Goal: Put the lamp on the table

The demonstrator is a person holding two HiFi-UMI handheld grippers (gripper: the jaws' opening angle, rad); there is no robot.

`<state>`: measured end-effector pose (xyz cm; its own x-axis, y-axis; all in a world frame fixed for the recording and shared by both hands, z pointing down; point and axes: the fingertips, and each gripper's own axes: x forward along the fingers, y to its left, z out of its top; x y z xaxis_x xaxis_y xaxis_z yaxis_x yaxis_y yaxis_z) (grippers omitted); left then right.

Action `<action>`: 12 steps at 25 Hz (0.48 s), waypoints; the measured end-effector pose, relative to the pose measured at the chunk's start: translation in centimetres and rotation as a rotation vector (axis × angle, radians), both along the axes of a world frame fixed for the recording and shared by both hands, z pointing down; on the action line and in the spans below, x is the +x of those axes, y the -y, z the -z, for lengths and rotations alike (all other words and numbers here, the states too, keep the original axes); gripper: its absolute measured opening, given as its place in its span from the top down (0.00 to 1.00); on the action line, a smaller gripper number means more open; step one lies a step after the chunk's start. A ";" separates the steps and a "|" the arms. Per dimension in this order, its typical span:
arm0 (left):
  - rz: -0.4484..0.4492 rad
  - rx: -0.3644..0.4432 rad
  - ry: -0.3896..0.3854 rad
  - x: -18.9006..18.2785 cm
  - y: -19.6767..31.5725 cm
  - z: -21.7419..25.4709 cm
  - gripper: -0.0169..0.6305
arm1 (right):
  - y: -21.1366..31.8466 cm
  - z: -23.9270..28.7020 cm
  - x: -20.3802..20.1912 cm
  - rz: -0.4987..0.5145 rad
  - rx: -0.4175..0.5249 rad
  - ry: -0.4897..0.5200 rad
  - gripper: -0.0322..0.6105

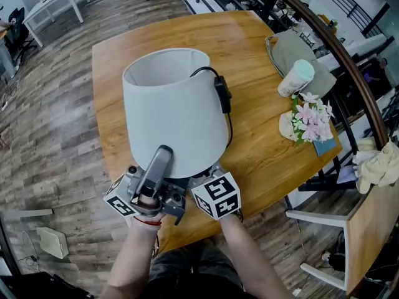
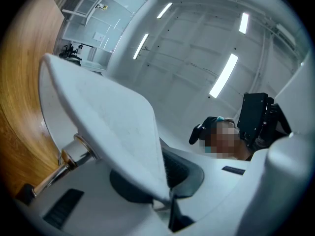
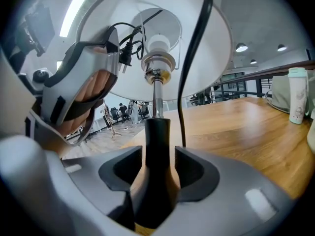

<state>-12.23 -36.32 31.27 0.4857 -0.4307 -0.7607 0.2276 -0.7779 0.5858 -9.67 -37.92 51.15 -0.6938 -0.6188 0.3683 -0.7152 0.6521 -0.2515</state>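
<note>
The lamp has a white shade [image 1: 171,114] and stands over the wooden table [image 1: 262,148] near its front edge, with a black cord and switch [image 1: 222,94] hanging down its right side. My left gripper [image 2: 167,193] is shut on the shade's lower rim [image 2: 108,132]. My right gripper [image 3: 158,173] sits under the shade. Its jaws stand open on either side of the lamp's black stem [image 3: 157,141], with a thin gap on the right. Above the stem are the metal rod and bulb socket [image 3: 157,58]. The gripper body hides the lamp's foot.
At the table's right side stand a white tumbler with a green lid [image 1: 295,78], pink flowers [image 1: 312,122] and a grey bag [image 1: 293,48]. A dark curved railing [image 1: 349,61] runs behind them. A white chair frame [image 1: 324,229] stands on the floor at the lower right.
</note>
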 end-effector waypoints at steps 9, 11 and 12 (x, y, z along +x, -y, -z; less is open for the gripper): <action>0.006 0.032 0.032 1.5 -2.7 -0.3 0.94 | -2.8 1.0 2.8 -0.041 0.001 0.013 0.68; 0.011 0.042 0.041 1.9 -3.3 -0.4 0.94 | -3.3 1.4 3.7 -0.063 0.011 0.019 0.77; 0.012 0.046 0.044 2.0 -3.7 -0.5 0.94 | -3.6 1.5 4.1 -0.073 0.016 0.019 0.82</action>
